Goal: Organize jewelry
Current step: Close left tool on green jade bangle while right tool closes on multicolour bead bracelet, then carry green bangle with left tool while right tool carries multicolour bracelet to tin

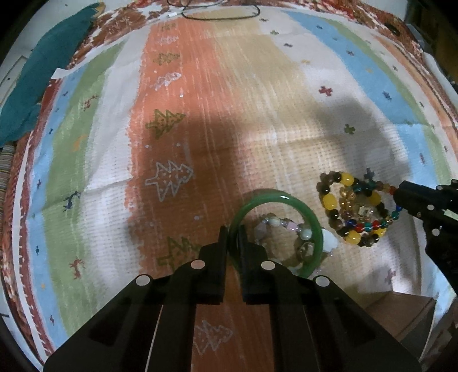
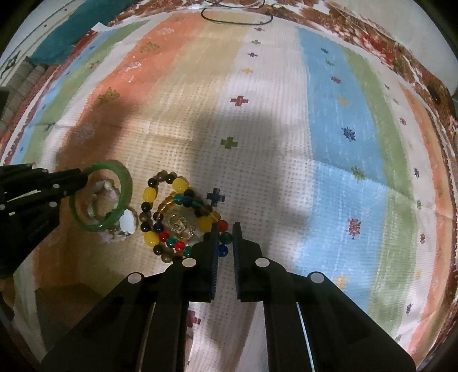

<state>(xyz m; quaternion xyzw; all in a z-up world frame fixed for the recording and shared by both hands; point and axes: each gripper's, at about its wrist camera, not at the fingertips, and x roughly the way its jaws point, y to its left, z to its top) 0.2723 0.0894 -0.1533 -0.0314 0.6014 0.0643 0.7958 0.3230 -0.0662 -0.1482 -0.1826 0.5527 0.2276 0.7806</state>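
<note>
My left gripper is shut on the rim of a green jade bangle, which is tilted up over a pale bead bracelet on the striped cloth. It also shows in the right wrist view. My right gripper is shut on a colourful glass bead bracelet at the edge of a pile with a yellow-and-brown bead bracelet and a clear amber one. The pile also shows in the left wrist view, with the right gripper at its right edge.
A striped patterned cloth covers the surface. A black cable loops at the far edge. A teal cloth lies at the far left. A brown box sits near right of the left gripper.
</note>
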